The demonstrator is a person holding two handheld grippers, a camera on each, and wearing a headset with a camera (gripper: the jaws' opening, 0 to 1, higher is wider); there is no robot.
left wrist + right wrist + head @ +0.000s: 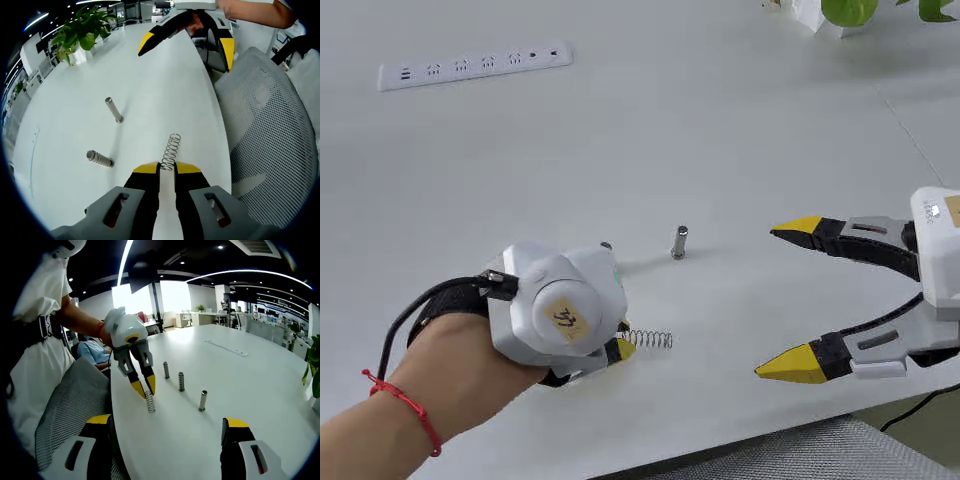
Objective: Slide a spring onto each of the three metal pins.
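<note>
the left hand-held gripper (167, 167) is clamped on one end of a spring (171, 149), low at the bench (720, 130) near the bare pin (679, 242); beyond it stand a near sprung pin (181, 381) and a far sprung pin (166, 370). the right hand-held gripper (790, 300) hangs wide open at the bench edge above a mesh chair (820, 450). a power strip (475, 65) and plant (850, 10) sit well apart at the far side.

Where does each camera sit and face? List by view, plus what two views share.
Head view: on the headset, looking down at the table; left gripper, hand, right gripper show.
Left gripper view: on the left gripper, along its jaws shut on the spring; right gripper ahead.
Right gripper view: on the right gripper, jaws open, facing the person's torso.
Shared: both gripper views show spring, bare pin.
</note>
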